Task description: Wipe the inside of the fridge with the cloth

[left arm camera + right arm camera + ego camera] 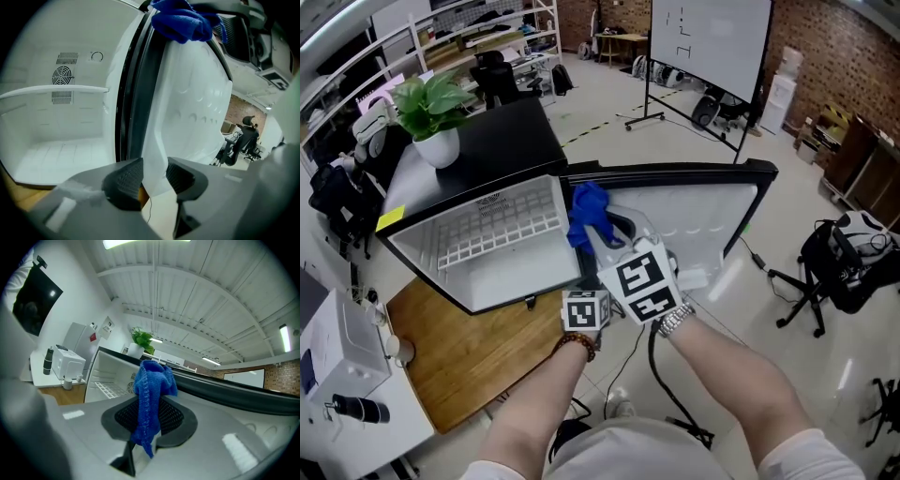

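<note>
Pinching the blue cloth (150, 390) between its two pads, my right gripper (607, 239) holds it at the mouth of the open fridge (502, 141), just where the black seal of the door (698, 211) meets the cabinet. The cloth bunches above the jaws and a tail droops below them. It sits at the right edge of the white interior (478, 253), apart from the compartment floor. My left gripper (154, 176), nearer and lower at the cabinet's near right corner, has its jaws spread. The door's white inner liner shows in the gap between them, and I cannot tell whether either pad touches it. The door stands wide open to the right. Inside, a white grid shelf (502, 225) spans the compartment and a round vent (61, 75) sits on the back wall. A potted plant (433, 108) stands on the black top at far left, and the fridge rests on a wooden board (469, 352)
</note>
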`<state>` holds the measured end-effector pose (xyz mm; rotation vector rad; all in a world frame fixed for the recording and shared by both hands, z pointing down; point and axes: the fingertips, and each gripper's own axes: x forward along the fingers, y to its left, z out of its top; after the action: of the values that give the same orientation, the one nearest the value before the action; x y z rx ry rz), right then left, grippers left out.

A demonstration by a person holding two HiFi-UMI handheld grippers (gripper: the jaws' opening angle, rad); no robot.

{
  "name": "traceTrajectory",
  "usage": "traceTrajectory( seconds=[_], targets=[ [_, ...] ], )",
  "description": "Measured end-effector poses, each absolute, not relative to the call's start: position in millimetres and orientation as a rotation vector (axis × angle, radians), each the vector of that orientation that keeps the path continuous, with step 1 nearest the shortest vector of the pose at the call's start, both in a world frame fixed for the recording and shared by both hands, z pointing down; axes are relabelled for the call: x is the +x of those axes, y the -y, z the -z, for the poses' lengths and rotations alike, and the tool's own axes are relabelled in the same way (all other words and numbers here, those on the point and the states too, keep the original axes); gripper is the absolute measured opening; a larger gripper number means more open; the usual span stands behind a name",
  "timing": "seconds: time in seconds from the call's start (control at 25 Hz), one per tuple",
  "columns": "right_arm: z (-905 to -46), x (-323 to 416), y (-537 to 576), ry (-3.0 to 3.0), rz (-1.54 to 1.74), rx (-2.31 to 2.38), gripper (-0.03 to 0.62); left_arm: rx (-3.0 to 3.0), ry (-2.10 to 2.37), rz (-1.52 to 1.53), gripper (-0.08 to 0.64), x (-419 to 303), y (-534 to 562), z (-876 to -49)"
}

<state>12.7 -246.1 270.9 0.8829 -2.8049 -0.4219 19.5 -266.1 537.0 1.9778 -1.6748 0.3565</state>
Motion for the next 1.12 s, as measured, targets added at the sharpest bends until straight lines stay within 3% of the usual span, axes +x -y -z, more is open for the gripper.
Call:
traceTrajectory(
  seconds=[0.16, 1.12],
  targets=[
    [-271.6, 17.5, 248.4, 2.823, 0.386, 0.903, 0.078, 1.982, 1.671, -0.367, 0.114, 24.3, 267.4, -536.8],
    [-283.9, 86.0, 294.5, 2.713, 0.265, 1.184, 0.072, 1.993, 1.652, -0.374, 0.110, 23.6, 266.8, -534.5]
  ],
)
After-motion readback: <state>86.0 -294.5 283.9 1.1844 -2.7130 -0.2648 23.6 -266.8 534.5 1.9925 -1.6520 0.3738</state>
